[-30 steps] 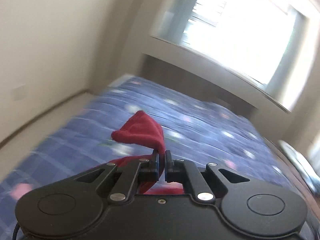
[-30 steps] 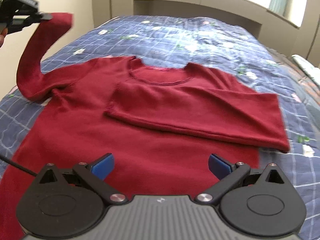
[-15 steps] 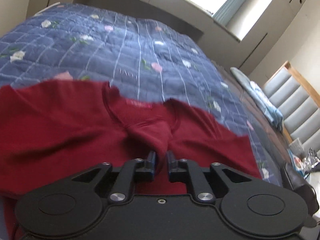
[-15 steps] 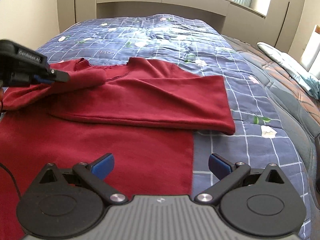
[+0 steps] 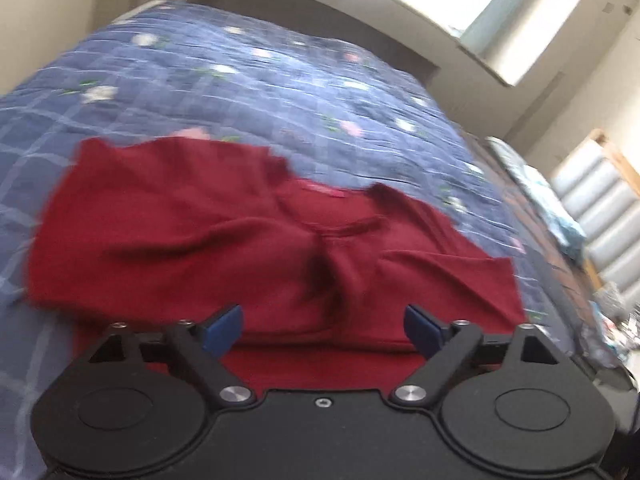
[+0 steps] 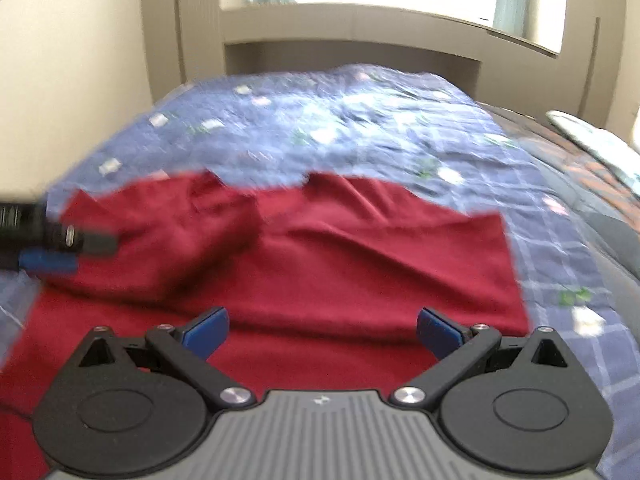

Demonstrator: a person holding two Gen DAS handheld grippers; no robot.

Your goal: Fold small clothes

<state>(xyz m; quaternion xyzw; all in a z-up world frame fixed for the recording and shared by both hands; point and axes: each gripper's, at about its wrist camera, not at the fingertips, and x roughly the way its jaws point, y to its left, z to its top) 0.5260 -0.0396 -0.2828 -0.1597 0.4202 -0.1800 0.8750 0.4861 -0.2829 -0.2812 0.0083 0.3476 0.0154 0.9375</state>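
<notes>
A dark red long-sleeved sweater (image 5: pixel 248 248) lies flat on the bed, with both sleeves folded across its chest. It also shows in the right wrist view (image 6: pixel 360 260). My left gripper (image 5: pixel 324 330) is open and empty, low over the folded left sleeve. In the right wrist view the left gripper's fingers (image 6: pixel 80 246) show at the left edge over that sleeve. My right gripper (image 6: pixel 320 330) is open and empty above the sweater's lower body.
The sweater rests on a blue quilt (image 5: pixel 224 80) with a floral check pattern. A beige headboard ledge (image 6: pixel 352 38) and a bright window stand beyond the bed. A padded chair (image 5: pixel 600 216) and light folded cloth (image 6: pixel 592 140) lie to the right.
My left gripper has let go of the left sleeve and opened; the sleeve now lies folded over the chest. Both cameras have shifted and show motion blur.
</notes>
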